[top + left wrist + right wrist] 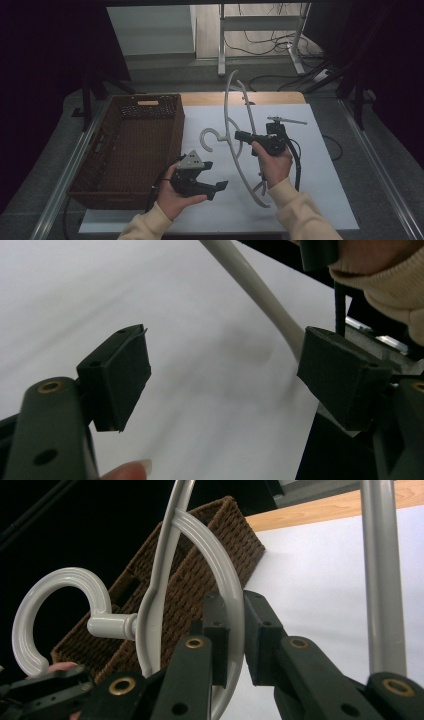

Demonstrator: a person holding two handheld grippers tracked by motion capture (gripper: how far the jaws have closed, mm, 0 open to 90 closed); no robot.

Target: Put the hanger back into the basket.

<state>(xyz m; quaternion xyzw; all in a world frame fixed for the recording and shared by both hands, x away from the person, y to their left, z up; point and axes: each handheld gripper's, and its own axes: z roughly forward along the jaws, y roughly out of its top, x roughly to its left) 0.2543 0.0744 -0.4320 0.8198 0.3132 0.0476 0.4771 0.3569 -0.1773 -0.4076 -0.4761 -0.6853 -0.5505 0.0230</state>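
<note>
The work surface is a table covered by a white sheet [320,165], with a strip of bare wood at its far edge and dark surroundings beyond.

Right gripper [235,630]: jaws closed on the arm of a pale grey plastic hanger [220,570], the pads pressing it from both sides. In the high view this gripper [245,136] holds the hanger [235,150] tilted above the middle of the sheet, hook [209,139] pointing toward the basket, one end of the hanger near the sheet beside the right sleeve. A straight grey bar of the hanger stands at the right edge of the right gripper view.

Left gripper [220,375]: jaws apart, nothing between the pads. The hanger's lower arm [260,295] passes just behind the far pad; whether they touch cannot be told. In the high view this gripper [216,176] hovers over the sheet's near left part, just beside the basket.

A brown wicker basket [125,150] sits at the table's left, against the sheet's edge.
</note>
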